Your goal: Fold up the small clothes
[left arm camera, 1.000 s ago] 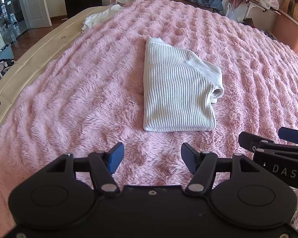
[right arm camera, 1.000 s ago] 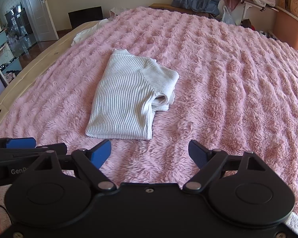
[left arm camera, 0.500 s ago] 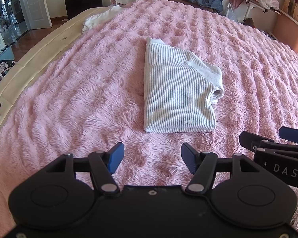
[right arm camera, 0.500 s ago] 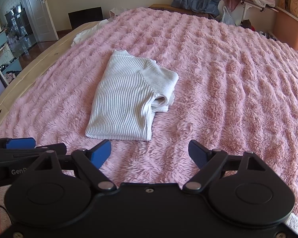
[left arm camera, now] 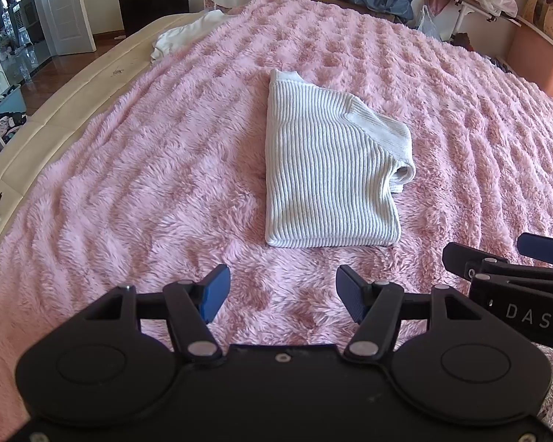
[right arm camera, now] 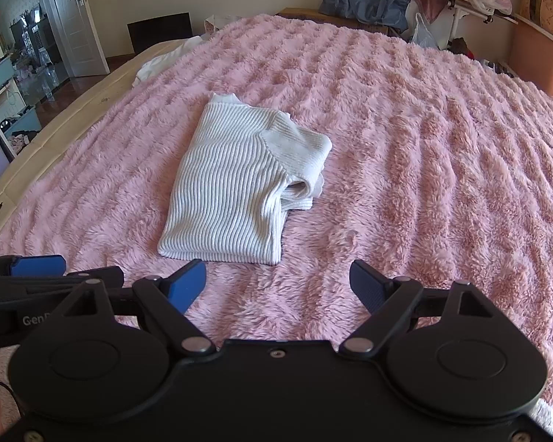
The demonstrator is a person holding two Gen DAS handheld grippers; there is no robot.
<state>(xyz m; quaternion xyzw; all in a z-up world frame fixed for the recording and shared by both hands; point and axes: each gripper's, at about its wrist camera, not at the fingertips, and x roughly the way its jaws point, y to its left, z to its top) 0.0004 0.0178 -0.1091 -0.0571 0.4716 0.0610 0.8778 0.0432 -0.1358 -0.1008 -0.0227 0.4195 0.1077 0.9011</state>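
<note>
A pale ribbed sweater (left arm camera: pixel 324 180) is seen lying folded into a narrow oblong on the pink fluffy blanket (left arm camera: pixel 129 191) of the bed, just ahead of both sets of jaws and untouched by either; the left gripper (left arm camera: pixel 282 294) is held released and empty, its blue pads (left arm camera: pixel 214 293) spread wide, and the right gripper (right arm camera: pixel 278 287) is likewise held apart with nothing between its jaws; the knit is judged soft, light and limp, likely to sag and stretch when lifted, so a hold is best taken at the two near corners of the thick hem edge closest to the jaws; a rolled sleeve cuff (right arm camera: pixel 300 191) is seen protruding on the right side, loosely tucked and liable to slip out; the long pile beneath may be pinched by mistake.
</note>
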